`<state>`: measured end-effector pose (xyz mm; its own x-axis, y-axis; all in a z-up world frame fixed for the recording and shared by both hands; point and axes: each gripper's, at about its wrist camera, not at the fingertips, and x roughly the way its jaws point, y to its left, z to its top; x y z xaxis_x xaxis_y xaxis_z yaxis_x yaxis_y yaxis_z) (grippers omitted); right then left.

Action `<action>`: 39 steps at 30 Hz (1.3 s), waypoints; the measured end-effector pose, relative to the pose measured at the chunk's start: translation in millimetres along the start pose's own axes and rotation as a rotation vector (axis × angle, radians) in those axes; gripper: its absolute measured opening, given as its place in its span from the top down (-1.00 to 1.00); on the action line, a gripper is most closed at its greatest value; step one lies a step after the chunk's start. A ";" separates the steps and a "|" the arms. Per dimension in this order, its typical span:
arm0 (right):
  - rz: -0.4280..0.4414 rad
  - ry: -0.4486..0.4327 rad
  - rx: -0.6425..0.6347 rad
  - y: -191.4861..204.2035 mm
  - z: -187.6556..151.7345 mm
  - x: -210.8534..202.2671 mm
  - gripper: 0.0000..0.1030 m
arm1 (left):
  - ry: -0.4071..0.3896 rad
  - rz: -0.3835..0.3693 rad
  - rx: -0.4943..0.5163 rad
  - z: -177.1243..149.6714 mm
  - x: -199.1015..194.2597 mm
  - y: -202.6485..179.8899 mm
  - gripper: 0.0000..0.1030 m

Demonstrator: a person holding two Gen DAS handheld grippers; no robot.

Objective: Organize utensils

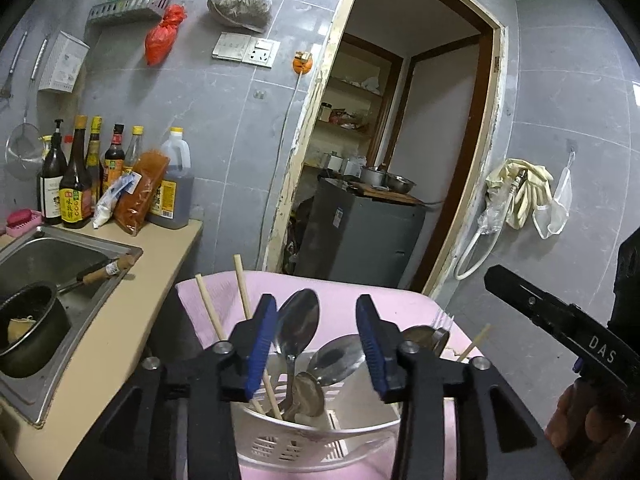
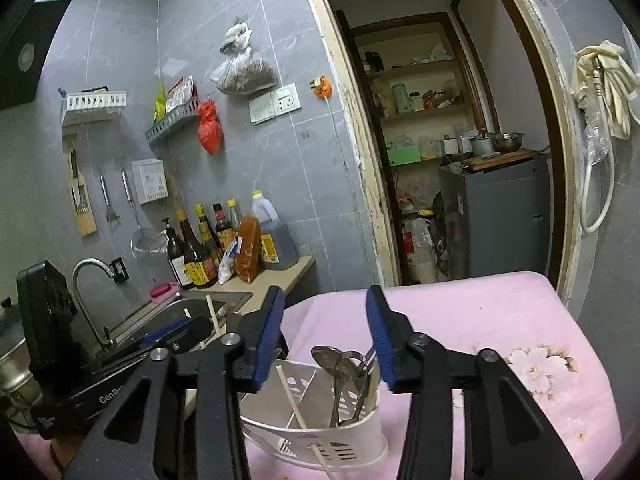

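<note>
Our left tongs [image 1: 316, 344] and right tongs [image 2: 326, 338] both stand parted with nothing pressed between their blue pads, poised above the white utensil holder [image 1: 316, 440] that sits on the pink cloth [image 2: 500, 312] covering the surface. In the left wrist view the holder lies directly below and just ahead of the left tongs; its steel spoons [image 1: 298, 322] rise upright, bowls up, into the gap between the blue pads, touching neither, while two wooden chopsticks [image 1: 208, 306] lean out toward the left beside the left pad. A fork [image 1: 442, 320] and another chopstick tip show at the right of the holder. From the right wrist view the same holder [image 2: 320, 428] sits near and a little left of centre, with the spoons [image 2: 344, 376] gathered in its right compartment and one pale chopstick [image 2: 292, 396] slanting through the left one. We judge the sorting close to done, since we can see no loose utensils on the cloth. Both tongs sit about equally near; the utensils' long axes run up and slightly away from us, so any next grip would call for closing across a handle from above. The sink [image 1: 120, 250] and sauce bottles [image 1: 76, 184] stand far left, well apart.
</note>
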<state>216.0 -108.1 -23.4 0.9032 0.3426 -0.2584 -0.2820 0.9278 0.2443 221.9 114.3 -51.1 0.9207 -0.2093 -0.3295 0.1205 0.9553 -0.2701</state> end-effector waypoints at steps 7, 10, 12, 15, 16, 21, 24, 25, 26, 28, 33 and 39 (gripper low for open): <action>-0.026 0.010 0.022 -17.0 6.8 -33.2 -0.18 | 0.011 0.033 0.000 5.0 -27.9 -26.5 -0.35; -0.044 0.027 0.028 -27.9 7.5 -53.8 -0.37 | 0.017 0.054 -0.027 3.2 -43.2 -36.5 -0.61; -0.055 0.037 0.025 -34.1 7.7 -66.5 -0.47 | 0.025 0.063 -0.044 0.8 -53.1 -42.5 -0.70; -0.071 0.053 0.019 -42.2 6.9 -88.1 -0.60 | 0.033 0.084 -0.054 -4.8 -70.9 -55.5 -0.85; -0.075 0.058 0.015 -44.5 6.3 -94.4 -0.65 | 0.035 0.087 -0.052 -7.0 -76.4 -59.6 -0.88; -0.095 0.084 -0.001 -51.8 1.0 -130.3 -0.82 | 0.055 0.102 -0.029 -20.6 -104.8 -83.3 -0.99; -0.101 0.099 -0.011 -54.5 -6.2 -152.6 -0.96 | 0.069 0.112 -0.034 -31.4 -121.1 -94.0 -0.99; -0.103 0.101 -0.013 -54.6 -7.9 -157.7 -0.96 | 0.075 0.117 -0.036 -34.9 -125.9 -96.8 -0.99; -0.103 0.105 -0.013 -55.0 -10.9 -164.3 -0.96 | 0.078 0.120 -0.037 -36.9 -129.1 -98.1 -0.99; -0.112 0.110 -0.019 -55.5 -17.0 -178.6 -0.96 | 0.084 0.129 -0.037 -45.7 -141.3 -103.0 -0.99; -0.134 0.112 -0.015 -56.2 -30.7 -213.5 -0.96 | 0.083 0.155 -0.001 -66.4 -171.2 -118.0 -0.99; -0.160 0.121 -0.027 -53.9 -45.3 -241.0 -0.97 | 0.092 0.161 0.017 -85.3 -195.6 -128.7 -0.99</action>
<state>-1.1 -233.9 -16.6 0.8922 0.2040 -0.4029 -0.1477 0.9749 0.1666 -5.4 14.5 -29.1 0.8910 -0.0712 -0.4483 -0.0185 0.9811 -0.1927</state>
